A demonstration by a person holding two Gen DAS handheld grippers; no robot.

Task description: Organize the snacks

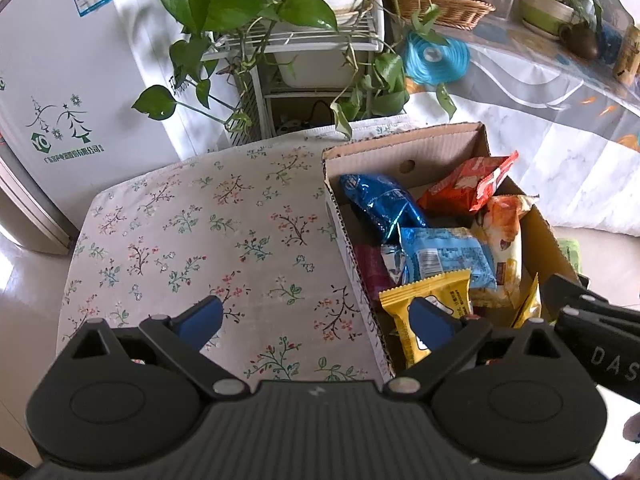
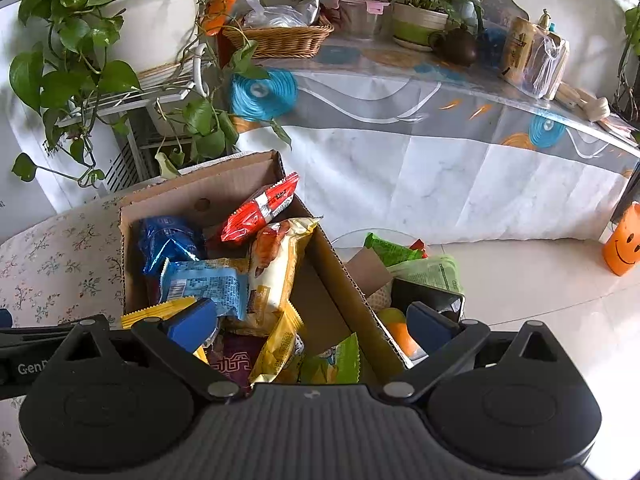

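Currently floral-cloth desk bare; cardboard box at its right edge holds the snack packets. Left tongs spread, empty, straddling the box wall. Right tongs spread above box. Yellow packet nearest, long axis across the left tongs.

Cloth: pale, small floral sprigs in red, green, dark. Box: brown cardboard. Packets inside: metallic blue, red, light blue, yellow, orange-and-cream. Gripper pads: blue, on black body. Cup: orange, smiley face.
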